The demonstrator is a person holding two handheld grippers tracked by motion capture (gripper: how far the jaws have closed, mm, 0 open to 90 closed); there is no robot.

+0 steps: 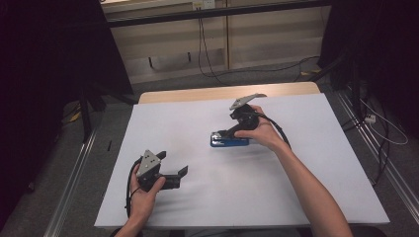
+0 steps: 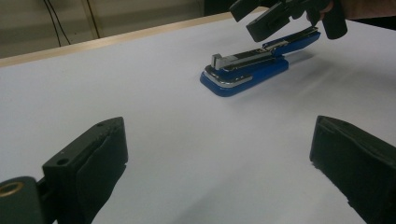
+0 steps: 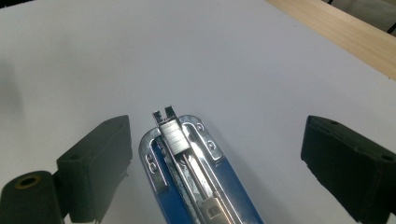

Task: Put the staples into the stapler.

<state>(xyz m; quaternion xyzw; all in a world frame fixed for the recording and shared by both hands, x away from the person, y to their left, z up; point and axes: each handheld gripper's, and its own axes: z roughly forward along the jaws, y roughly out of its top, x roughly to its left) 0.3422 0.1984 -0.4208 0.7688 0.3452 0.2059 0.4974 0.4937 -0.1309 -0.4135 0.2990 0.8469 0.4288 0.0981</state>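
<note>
Claw states first: the left claw [image 1: 174,173] sits at the lower left of the high view, held in a hand [image 1: 144,195] just above the white table [image 1: 296,177], and its jaws stand wide apart with nothing between them. In the left gripper view the two black jaws rise from the bottom corners, spread wide over bare white surface.

At the centre of the high view, a little right, the right claw [image 1: 222,134] hangs over the stapler [image 1: 230,142] — a blue one, lying flat on the table with its long side running left to right. A hand [image 1: 259,131] grips that tool from the right, and a cable [image 1: 279,129] loops behind the wrist. The jaws are wide too; in the right gripper view they stand at the lower left and lower right of the frame with the stapler [image 3: 196,177] between them, closer to the left jaw, and neither pad touches it.

That same view shows the stapler's top swung open, its metal staple channel bare and pointing up the frame. From the left gripper view the stapler [image 2: 247,67] lies in the upper middle, its blue base flat on the table — the right claw [image 2: 261,16] hovers just over its far end.

Both claws are well apart from each other.
</note>
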